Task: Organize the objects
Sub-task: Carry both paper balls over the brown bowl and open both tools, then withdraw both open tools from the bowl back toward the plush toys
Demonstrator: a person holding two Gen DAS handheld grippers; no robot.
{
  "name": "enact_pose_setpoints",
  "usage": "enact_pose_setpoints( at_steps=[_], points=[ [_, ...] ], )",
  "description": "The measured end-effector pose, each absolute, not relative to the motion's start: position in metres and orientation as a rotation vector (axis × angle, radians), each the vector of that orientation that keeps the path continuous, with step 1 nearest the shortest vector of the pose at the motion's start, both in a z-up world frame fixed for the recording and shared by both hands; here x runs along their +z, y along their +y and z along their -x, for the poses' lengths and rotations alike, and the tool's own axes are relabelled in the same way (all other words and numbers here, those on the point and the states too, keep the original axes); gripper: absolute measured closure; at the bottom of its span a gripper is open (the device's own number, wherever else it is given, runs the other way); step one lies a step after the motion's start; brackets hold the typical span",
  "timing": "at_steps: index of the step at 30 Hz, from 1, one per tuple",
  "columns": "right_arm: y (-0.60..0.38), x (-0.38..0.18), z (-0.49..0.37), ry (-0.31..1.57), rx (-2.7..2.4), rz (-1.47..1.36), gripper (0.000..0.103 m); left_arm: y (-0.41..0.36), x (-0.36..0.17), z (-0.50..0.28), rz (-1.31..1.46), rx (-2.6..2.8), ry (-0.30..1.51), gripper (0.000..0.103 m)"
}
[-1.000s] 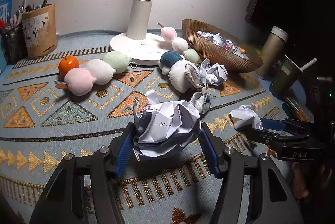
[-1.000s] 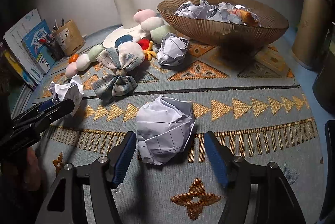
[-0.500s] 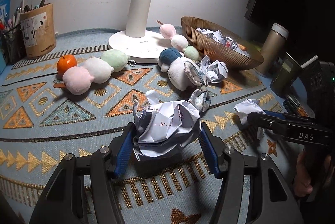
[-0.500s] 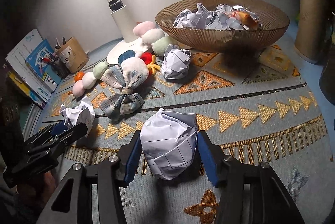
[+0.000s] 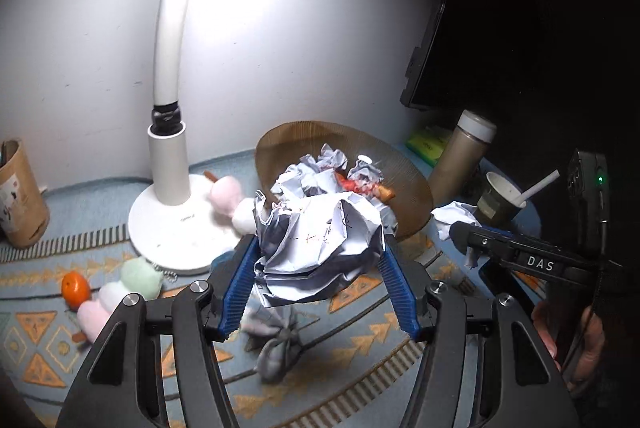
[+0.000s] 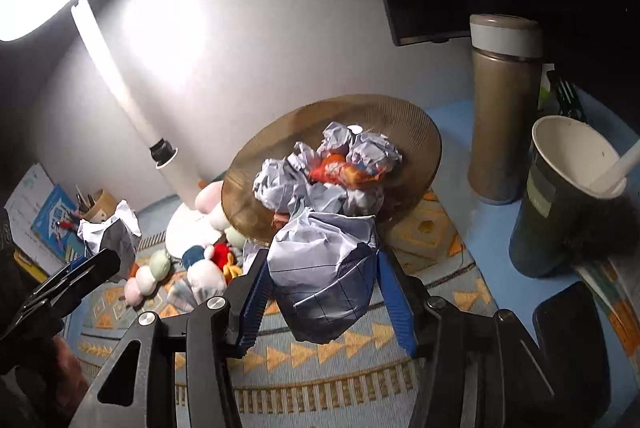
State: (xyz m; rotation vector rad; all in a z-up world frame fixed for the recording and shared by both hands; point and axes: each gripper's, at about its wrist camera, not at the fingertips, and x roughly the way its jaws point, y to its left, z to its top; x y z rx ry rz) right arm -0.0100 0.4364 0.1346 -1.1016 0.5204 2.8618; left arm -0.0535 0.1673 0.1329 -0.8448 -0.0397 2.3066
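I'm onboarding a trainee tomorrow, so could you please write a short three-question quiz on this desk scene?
1. True or false: both grippers hold crumpled paper.
2. What lies in the brown bowl? A) pens B) paper balls and an orange wrapper C) nothing
3. What stands right of the bowl, before the paper cup?

Key:
1. True: the left gripper clamps a scribbled paper ball, the right gripper a lined paper ball.
2. B
3. The thermos.
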Motion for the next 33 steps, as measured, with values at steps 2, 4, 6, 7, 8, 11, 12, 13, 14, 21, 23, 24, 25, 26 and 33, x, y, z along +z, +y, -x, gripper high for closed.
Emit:
enact_pose_setpoints(
  at_steps=[2,4,6,7,8,11,12,13,14,21,23,24,25,26,33],
  points=[
    [0.444,0.143,0.028,0.55,2.877,1.05,0.051,0.188,0.136,0.072,0.837,2.295,-0.03,0.045],
    [0.447,0.146,0.053,0.527,2.849,1.054,0.051,0.207,0.132,0.093,0.865,2.298,-0.033,0.045],
    [0.45,0.142,0.076,0.507,2.791,1.1,0.051,0.225,0.124,0.113,0.909,2.387,0.025,0.044],
    [0.45,0.14,0.085,0.521,2.797,1.114,0.051,0.232,0.119,0.12,0.914,2.4,0.045,0.044],
    [0.45,0.138,0.094,0.539,2.807,1.118,0.05,0.238,0.115,0.127,0.914,2.379,0.044,0.044],
    [0.451,0.132,0.121,0.584,2.812,1.117,0.049,0.254,0.105,0.142,0.919,2.384,0.059,0.043],
    [0.453,0.129,0.13,0.615,2.827,1.118,0.046,0.257,0.102,0.147,0.908,2.39,0.055,0.037],
    [0.454,0.126,0.14,0.631,2.827,1.133,0.043,0.259,0.099,0.151,0.899,2.401,0.046,0.033],
    [0.456,0.124,0.147,0.633,2.817,1.146,0.04,0.261,0.096,0.155,0.903,2.409,0.044,0.025],
    [0.458,0.121,0.132,0.683,2.803,1.149,0.04,0.241,0.094,0.153,0.948,2.413,-0.001,0.02],
    [0.455,0.127,0.115,0.686,2.818,1.131,0.04,0.224,0.101,0.144,0.934,2.407,-0.045,0.02],
    [0.452,0.131,0.107,0.677,2.829,1.12,0.04,0.216,0.106,0.136,0.921,2.411,-0.054,0.02],
    [0.447,0.135,0.098,0.659,2.834,1.113,0.04,0.208,0.113,0.126,0.901,2.42,-0.054,0.02],
    [0.442,0.14,0.088,0.629,2.838,1.109,0.04,0.197,0.12,0.116,0.88,2.436,-0.048,0.02],
    [0.355,0.138,0.02,0.172,2.876,1.212,0.039,0.1,0.147,0.045,0.816,2.523,-0.075,0.019]
  ],
)
